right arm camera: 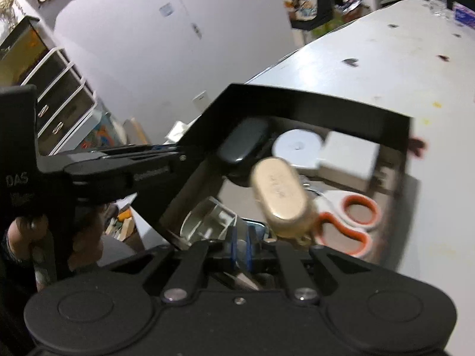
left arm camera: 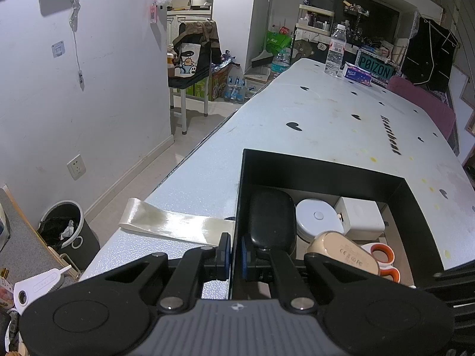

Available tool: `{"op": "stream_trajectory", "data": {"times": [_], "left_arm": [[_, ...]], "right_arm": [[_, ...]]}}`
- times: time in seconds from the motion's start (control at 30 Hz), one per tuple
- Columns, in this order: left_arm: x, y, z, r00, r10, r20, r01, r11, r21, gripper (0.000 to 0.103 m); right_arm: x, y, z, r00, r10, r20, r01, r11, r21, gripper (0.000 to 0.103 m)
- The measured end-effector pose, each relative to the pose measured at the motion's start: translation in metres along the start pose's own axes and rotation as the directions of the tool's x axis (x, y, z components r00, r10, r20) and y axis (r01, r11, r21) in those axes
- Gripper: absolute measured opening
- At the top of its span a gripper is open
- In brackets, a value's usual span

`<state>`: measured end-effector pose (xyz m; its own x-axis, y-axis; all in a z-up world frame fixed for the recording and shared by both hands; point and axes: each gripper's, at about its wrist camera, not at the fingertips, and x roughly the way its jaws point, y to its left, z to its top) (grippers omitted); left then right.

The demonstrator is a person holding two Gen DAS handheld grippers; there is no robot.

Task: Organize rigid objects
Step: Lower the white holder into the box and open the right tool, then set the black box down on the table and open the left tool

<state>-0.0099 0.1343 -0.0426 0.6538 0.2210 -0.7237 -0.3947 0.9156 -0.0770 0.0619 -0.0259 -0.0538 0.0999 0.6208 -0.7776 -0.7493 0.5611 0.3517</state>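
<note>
A black open box (left arm camera: pixel 320 167) stands on the white table near its front edge. Inside lie a black oval case (left arm camera: pixel 271 218), a white round case (left arm camera: pixel 316 218), a white charger (left arm camera: pixel 360 218), a beige oval device (left arm camera: pixel 341 250) and orange-handled scissors (left arm camera: pixel 384 256). My left gripper (left arm camera: pixel 236 255) is shut on the box's left wall, one finger outside and one inside. In the right wrist view the box (right arm camera: pixel 311 101) holds the same items, the beige device (right arm camera: pixel 280 191) leaning upright. My right gripper (right arm camera: pixel 241 244) is nearly shut low inside the box, beside a clear plastic piece (right arm camera: pixel 207 219); whether it grips something is unclear.
A cream ribbon (left arm camera: pixel 175 221) trails from the box across the table's left corner. A water bottle (left arm camera: pixel 335 50) and a tissue pack (left arm camera: pixel 357 74) stand at the far end. A bin (left arm camera: pixel 66 228) sits on the floor at left. A chair with a bag (left arm camera: pixel 193 59) stands beyond.
</note>
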Motion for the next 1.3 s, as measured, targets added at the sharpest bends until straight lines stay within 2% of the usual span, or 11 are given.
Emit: {"op": "stream_trajectory", "data": {"times": [0.07,0.1,0.33,0.53,0.73,0.8,0.97,1.17,1.3], "left_arm": [[0.000,0.000,0.000,1.000,-0.001,0.000,0.001,1.000,0.000,0.007],[0.000,0.000,0.000,1.000,-0.001,0.000,0.001,1.000,0.000,0.007],[0.000,-0.001,0.000,1.000,-0.002,-0.001,0.002,1.000,-0.001,0.007],[0.000,-0.001,0.000,1.000,-0.002,-0.001,0.002,1.000,-0.001,0.007],[0.000,-0.001,0.000,1.000,-0.002,-0.001,0.002,1.000,-0.002,0.007],[0.000,-0.001,0.000,1.000,-0.002,-0.001,0.002,1.000,-0.001,0.007],[0.000,-0.001,0.000,1.000,-0.002,-0.001,0.002,1.000,-0.001,0.007],[0.000,0.000,0.000,1.000,-0.001,-0.001,0.001,1.000,-0.001,0.007],[0.000,-0.001,0.000,1.000,0.000,0.000,0.000,1.000,0.002,0.007]], "right_arm": [[0.007,0.007,0.003,1.000,0.019,0.000,-0.019,1.000,-0.007,0.007],[0.009,0.009,0.004,1.000,0.014,0.009,-0.014,1.000,-0.011,0.003],[-0.002,0.009,0.005,0.999,-0.016,0.042,0.016,1.000,0.008,0.004],[-0.028,0.010,-0.005,0.993,-0.050,0.108,0.047,0.999,0.026,0.014],[-0.052,0.015,-0.021,0.972,-0.148,0.183,0.142,0.989,0.044,0.038],[-0.059,0.020,-0.027,0.958,-0.198,0.208,0.192,0.980,0.048,0.057],[-0.073,0.029,-0.040,0.927,-0.269,0.262,0.261,0.963,0.067,0.077],[-0.082,0.030,-0.057,0.887,-0.329,0.324,0.289,0.943,0.165,0.099],[-0.083,0.031,-0.064,0.870,-0.352,0.345,0.300,0.934,0.196,0.100]]}}
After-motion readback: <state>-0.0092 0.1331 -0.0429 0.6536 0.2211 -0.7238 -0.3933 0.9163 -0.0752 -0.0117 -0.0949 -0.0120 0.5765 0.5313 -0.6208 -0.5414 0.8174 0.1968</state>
